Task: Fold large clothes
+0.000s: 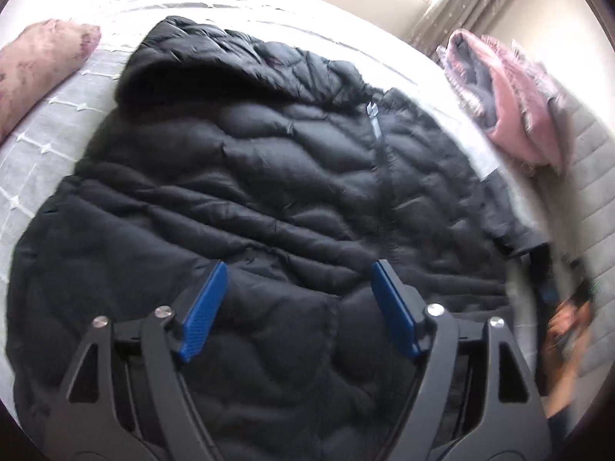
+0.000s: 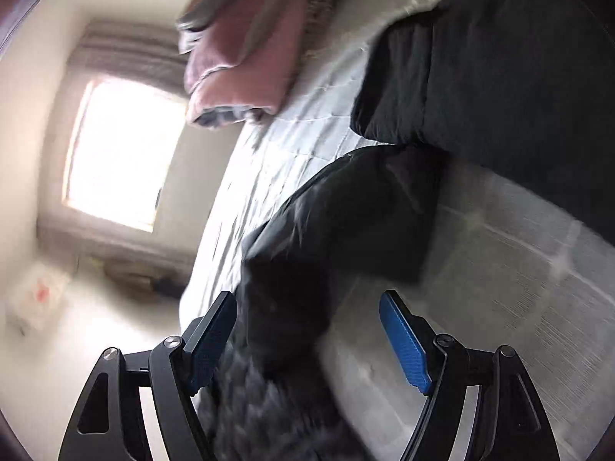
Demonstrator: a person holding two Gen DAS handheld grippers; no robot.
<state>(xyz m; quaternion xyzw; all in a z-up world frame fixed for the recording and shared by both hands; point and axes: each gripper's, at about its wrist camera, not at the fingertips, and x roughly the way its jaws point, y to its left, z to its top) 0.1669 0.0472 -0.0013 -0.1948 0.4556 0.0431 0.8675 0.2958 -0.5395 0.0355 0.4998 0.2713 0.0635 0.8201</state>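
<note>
A black quilted hooded jacket [image 1: 269, 199] lies spread on the bed, hood toward the upper left, and its zipper pull [image 1: 372, 110] shows near the collar. My left gripper [image 1: 299, 269] hovers over the jacket's lower part, open, with nothing pinched between its blue pads [image 1: 201, 313]. In the rolled, blurred right wrist view, a black fold of the jacket [image 2: 346, 223] runs up between the fingers of my right gripper [image 2: 307, 296]. It is open, and the pads [image 2: 403, 342] stand apart from the cloth. More of the jacket [image 2: 499, 77] fills the upper right.
The bed has a pale grey checked cover [image 1: 50, 146]. A pink pillow [image 1: 38, 65] lies at its left and a folded pink blanket [image 1: 511, 115] at its right. A bright window [image 2: 119, 153] and curtain [image 1: 480, 0] are beyond. A blurred hand [image 1: 569, 330] shows at the right edge.
</note>
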